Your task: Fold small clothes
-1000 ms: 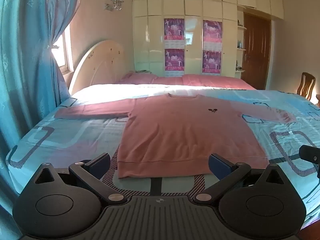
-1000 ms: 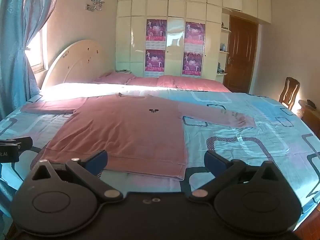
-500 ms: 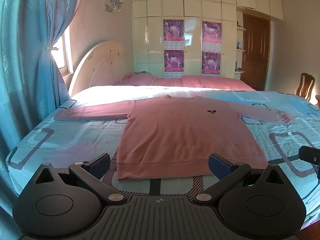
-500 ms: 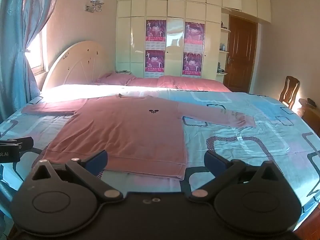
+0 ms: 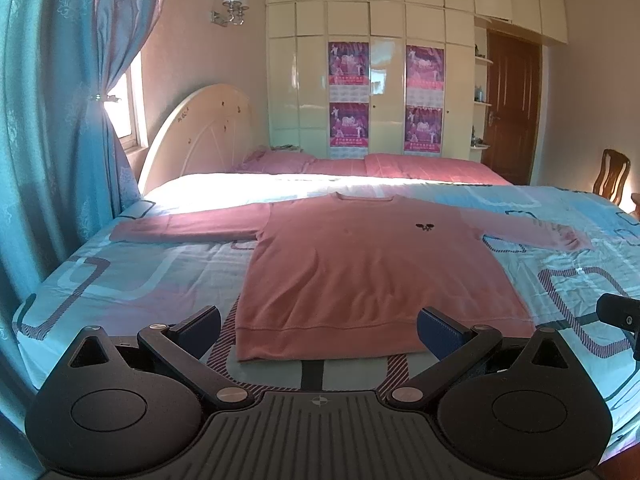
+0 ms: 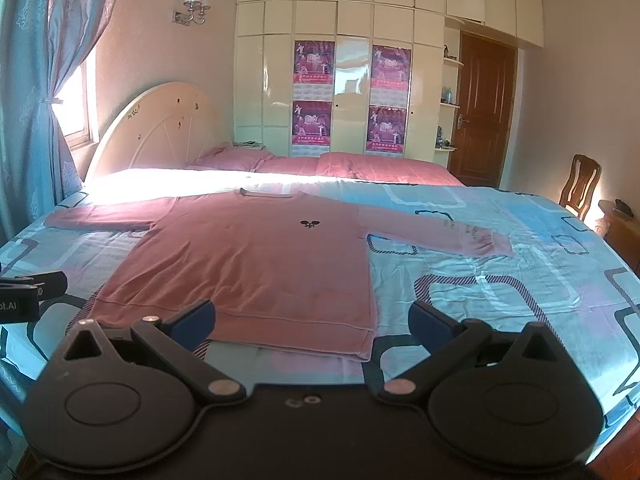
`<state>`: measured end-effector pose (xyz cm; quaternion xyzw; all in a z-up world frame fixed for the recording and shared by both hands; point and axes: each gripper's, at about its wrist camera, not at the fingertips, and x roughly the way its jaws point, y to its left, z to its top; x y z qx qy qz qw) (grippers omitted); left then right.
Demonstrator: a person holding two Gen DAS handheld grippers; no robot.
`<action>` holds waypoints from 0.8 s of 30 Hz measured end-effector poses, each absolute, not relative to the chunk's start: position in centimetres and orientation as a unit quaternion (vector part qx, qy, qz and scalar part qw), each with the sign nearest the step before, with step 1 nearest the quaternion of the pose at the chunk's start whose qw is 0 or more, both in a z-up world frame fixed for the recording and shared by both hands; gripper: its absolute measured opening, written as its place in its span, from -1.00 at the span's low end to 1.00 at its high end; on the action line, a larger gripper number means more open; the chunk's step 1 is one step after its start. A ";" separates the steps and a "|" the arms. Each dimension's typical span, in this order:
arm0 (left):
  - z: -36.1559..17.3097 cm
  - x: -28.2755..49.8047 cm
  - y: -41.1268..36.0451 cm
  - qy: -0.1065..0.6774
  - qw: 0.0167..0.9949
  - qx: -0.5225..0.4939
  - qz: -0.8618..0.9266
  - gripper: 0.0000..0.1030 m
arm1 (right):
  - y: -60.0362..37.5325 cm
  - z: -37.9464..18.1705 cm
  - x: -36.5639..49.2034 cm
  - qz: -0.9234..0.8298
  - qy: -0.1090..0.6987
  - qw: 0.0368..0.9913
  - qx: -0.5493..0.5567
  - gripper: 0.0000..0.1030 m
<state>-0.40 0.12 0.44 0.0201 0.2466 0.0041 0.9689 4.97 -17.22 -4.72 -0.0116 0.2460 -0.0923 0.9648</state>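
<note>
A pink long-sleeved sweater (image 5: 360, 264) (image 6: 256, 264) lies flat on the blue patterned bed, front up, both sleeves spread out sideways, hem toward me. A small dark emblem (image 5: 423, 227) marks its chest. My left gripper (image 5: 319, 330) hovers open just short of the hem, its blue-padded fingers spread wide with nothing between them. My right gripper (image 6: 312, 318) is open too, held before the hem's right corner (image 6: 366, 354). Each gripper's tip shows at the edge of the other's view.
The bedspread (image 5: 132, 276) has free room on both sides of the sweater. Pink pillows (image 5: 360, 164) and a cream headboard (image 5: 196, 136) lie at the far end. A blue curtain (image 5: 52, 128) hangs on the left; a wooden chair (image 6: 580, 184) stands on the right.
Both views have shifted only slightly; the sweater sits a touch higher and nearer in the frames. The grippers stay open and the sweater has not moved.
</note>
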 end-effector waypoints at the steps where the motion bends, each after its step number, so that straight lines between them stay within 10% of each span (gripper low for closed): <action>1: 0.5 -0.4 0.1 0.246 0.969 0.020 0.004 1.00 | -17.2 -4.7 5.0 -0.092 0.246 0.965 -0.012 0.99; 24: 0.4 -0.3 0.3 0.246 0.969 0.018 0.004 1.00 | -17.4 -4.6 5.1 -0.093 0.246 0.965 -0.011 0.99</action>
